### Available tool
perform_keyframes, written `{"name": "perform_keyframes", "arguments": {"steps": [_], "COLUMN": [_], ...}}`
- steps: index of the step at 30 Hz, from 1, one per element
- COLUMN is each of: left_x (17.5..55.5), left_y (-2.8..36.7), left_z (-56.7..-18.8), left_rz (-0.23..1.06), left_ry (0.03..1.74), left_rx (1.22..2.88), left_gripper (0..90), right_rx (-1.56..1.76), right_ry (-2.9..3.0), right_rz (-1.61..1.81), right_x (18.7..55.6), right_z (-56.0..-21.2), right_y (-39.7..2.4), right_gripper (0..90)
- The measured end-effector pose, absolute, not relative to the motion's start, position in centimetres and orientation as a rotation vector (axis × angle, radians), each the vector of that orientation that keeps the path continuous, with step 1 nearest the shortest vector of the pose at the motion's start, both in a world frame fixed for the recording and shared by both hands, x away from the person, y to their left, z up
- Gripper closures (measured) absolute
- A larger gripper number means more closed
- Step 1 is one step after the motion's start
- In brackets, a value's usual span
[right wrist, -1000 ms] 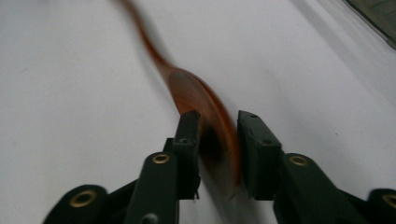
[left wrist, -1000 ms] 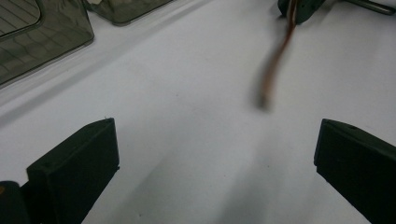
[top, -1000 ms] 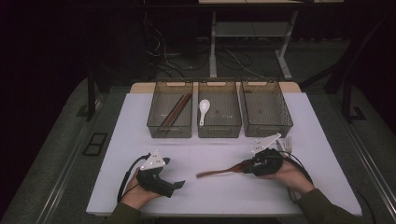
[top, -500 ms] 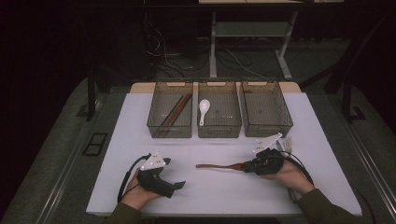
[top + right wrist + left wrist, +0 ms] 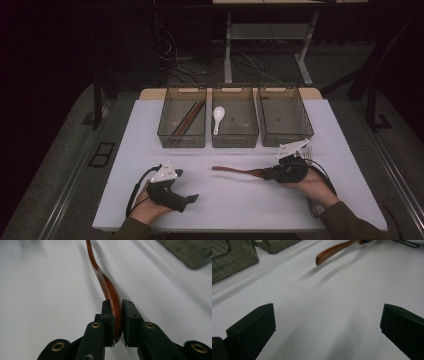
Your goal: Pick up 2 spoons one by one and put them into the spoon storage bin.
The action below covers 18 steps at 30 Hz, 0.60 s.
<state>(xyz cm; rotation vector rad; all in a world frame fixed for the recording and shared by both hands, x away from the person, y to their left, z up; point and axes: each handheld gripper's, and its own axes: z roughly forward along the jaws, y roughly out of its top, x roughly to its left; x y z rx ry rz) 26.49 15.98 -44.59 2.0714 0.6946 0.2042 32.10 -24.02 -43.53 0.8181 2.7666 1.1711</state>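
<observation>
Wooden spoon [image 5: 110, 293] pinched edgewise by right hand-held gripper [image 5: 117, 312], left hand-held gripper [image 5: 324, 322] spread, white table [image 5: 230, 200], dark room

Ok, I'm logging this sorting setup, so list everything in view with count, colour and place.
Bins: three, smoky clear plastic, in a row at the table's far edge.
Chopsticks: brown, count unclear, lying in the left bin.
Soup spoon: one, white, in the middle bin.
Wooden spoon: one, reddish brown, its bowl end clamped in the right gripper, handle pointing toward the table's middle.
Fork: one, silvery, on the table just behind the right gripper.
Table: one, white top.
Left gripper: black, jaws wide open, nothing between them, near edge on the left.
Right gripper: black, closed on the wooden spoon.
</observation>
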Motion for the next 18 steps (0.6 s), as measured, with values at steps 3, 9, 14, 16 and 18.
{"name": "perform_keyframes", "arguments": {"steps": [3, 9, 14, 16, 18], "left_x": [26.5, 26.5, 26.5, 26.5, 26.5], "left_y": [16.0, 15.9, 15.9, 15.8, 15.8], "left_z": [-44.6, -44.6, -44.6, -44.6, -44.6], "left_rz": [0.203, 0.2, 0.195, 0.193, 0.192], "left_ry": [0.693, 0.689, 0.69, 0.69, 0.686], "left_rx": [2.073, 2.073, 2.071, 2.072, 2.076], "left_gripper": [0.0, 0.0, 0.0, 0.0, 0.0], "right_rx": [0.848, 0.913, 0.968, 0.991, 1.006], "right_ry": [2.731, 2.657, 2.595, 2.575, 2.56], "right_rz": [1.197, 1.244, 1.242, 1.235, 1.226], "right_x": [32.2, 32.4, 33.0, 33.3, 33.6], "right_z": [-43.1, -42.0, -40.6, -40.1, -39.7], "right_y": [-24.4, -25.1, -25.4, -25.5, -25.5], "right_gripper": [80.1, 80.0, 80.0, 80.0, 80.0]}}
